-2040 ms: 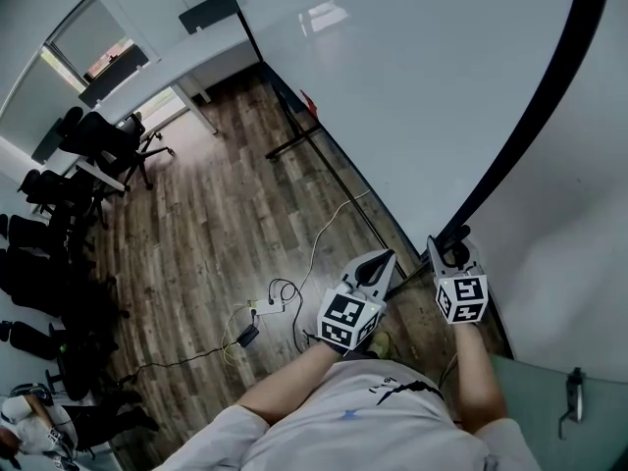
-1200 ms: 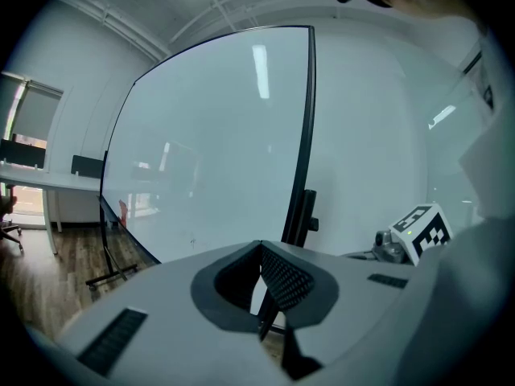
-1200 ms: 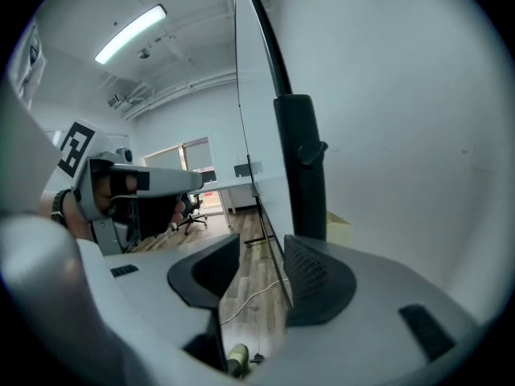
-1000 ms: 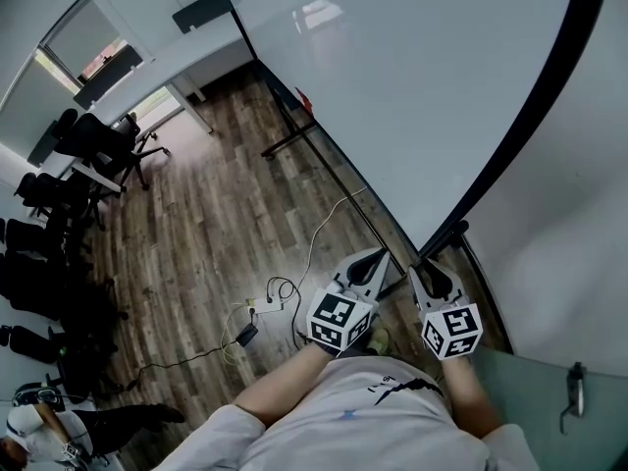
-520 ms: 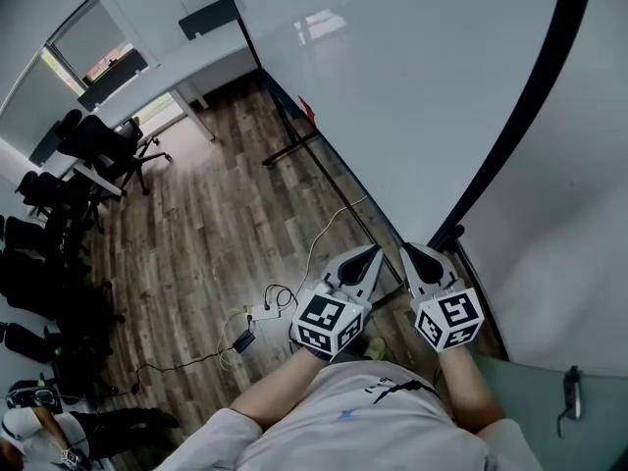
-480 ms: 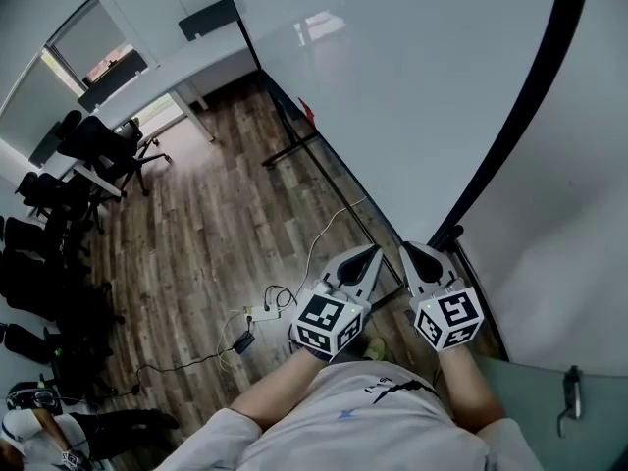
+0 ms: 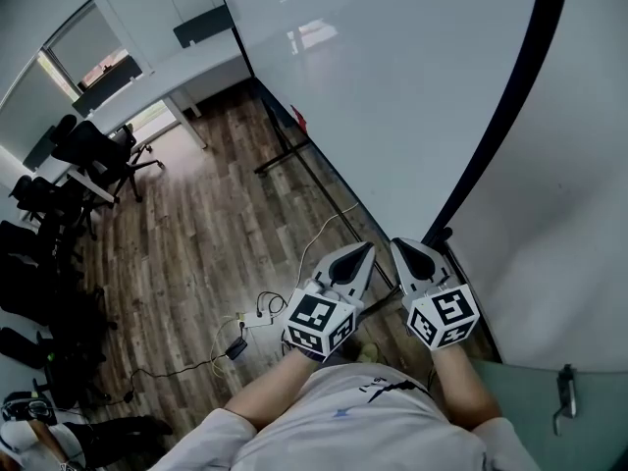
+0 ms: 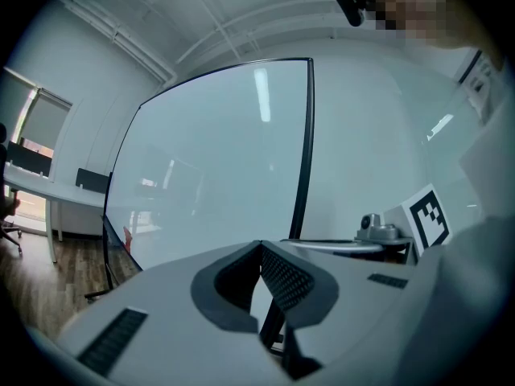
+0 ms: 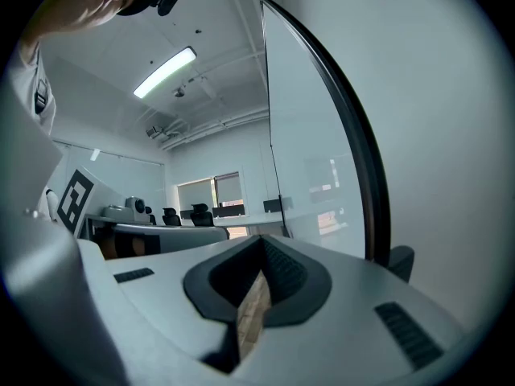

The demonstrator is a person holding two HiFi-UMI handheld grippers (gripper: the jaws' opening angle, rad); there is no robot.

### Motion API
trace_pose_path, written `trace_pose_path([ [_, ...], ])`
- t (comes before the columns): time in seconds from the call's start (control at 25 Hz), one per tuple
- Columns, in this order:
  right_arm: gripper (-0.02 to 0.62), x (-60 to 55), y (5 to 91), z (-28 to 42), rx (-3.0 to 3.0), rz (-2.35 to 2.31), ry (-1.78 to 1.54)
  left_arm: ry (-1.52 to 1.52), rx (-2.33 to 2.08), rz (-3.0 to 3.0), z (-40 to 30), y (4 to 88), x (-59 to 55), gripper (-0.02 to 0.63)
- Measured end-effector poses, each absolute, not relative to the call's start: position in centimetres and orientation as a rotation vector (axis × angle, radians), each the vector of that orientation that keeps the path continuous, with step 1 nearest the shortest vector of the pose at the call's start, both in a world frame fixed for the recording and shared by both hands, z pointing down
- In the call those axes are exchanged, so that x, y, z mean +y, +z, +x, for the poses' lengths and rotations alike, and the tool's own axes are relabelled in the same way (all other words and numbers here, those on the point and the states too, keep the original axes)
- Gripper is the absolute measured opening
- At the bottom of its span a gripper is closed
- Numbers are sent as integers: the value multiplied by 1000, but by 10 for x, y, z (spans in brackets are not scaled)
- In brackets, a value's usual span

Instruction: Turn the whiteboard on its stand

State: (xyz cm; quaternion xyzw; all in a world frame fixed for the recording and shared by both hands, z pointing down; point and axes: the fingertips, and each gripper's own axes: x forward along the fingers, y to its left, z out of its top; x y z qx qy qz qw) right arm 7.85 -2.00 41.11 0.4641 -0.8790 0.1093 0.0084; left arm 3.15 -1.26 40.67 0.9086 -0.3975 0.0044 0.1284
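The whiteboard (image 7: pixel 392 67) fills the upper part of the head view, its black frame edge (image 7: pixel 512 96) running down to a black knob (image 7: pixel 444 234) on the stand. The stand's feet (image 7: pixel 285 155) rest on the wood floor. My right gripper (image 7: pixel 402 247) is shut and empty, its tip just left of the knob and apart from it. My left gripper (image 7: pixel 360 252) is beside it, shut and empty. The left gripper view shows the board (image 8: pixel 209 167) and frame (image 8: pixel 304 151) beyond the shut gripper (image 8: pixel 261 244). In the right gripper view the frame (image 9: pixel 354 135) curves past the shut gripper (image 9: pixel 262 240).
A power strip with cables (image 7: pixel 245 317) lies on the floor just left of my grippers. Office chairs (image 7: pixel 88 155) and a white desk (image 7: pixel 167 77) stand at far left. A white wall (image 7: pixel 579 214) is close behind the board; a panel with a handle (image 7: pixel 561 395) is lower right.
My right gripper has come off the knob at the frame's bottom, drawn back toward me and shut its jaws. The left gripper has drawn back alongside it.
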Motion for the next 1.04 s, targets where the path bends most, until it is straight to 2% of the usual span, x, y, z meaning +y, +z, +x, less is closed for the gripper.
trace_pose_path([
  [1.04, 14, -23, 419, 83, -2726, 1458, 344, 5, -1156, 2632, 36, 411, -18, 12],
])
